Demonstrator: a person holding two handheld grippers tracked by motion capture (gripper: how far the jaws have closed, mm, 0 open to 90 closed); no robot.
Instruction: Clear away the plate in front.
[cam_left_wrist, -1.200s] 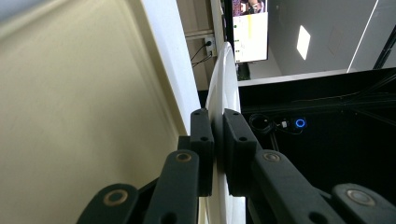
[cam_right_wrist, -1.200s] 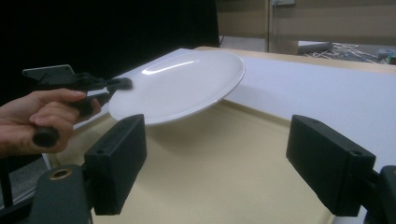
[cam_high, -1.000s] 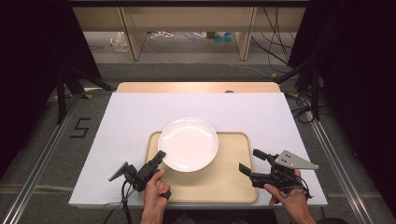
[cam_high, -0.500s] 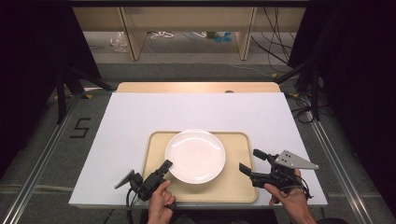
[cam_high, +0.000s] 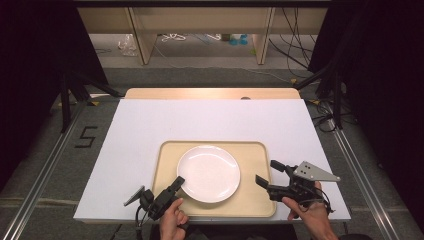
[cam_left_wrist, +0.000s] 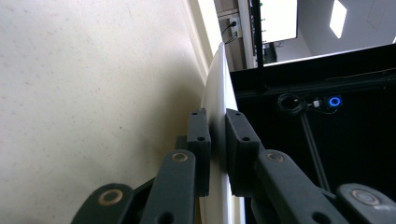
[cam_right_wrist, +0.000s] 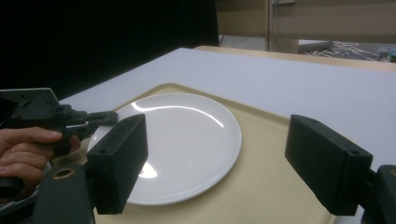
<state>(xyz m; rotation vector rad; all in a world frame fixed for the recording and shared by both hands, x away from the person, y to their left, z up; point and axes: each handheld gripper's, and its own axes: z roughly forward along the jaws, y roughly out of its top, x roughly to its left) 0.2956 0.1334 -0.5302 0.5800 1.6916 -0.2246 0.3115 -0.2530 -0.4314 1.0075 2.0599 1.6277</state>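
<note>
One white plate (cam_high: 208, 173) lay on one tan tray (cam_high: 259, 150) near the counter's (cam_high: 150, 125) front edge. The left gripper (cam_high: 178, 183) pinched the plate's rim. The right gripper (cam_high: 267, 175) had its fingers spread wide beside it. The counter behind was bare.

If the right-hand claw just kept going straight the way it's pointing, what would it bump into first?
Most likely the white plate on the tray: the open right gripper points at its near rim, with bare tray between. Depth is hard to judge.

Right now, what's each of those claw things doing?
Left gripper: closed on the rim of the white plate.
Right gripper: open, holding nothing, beside the plate over the tray.
</note>
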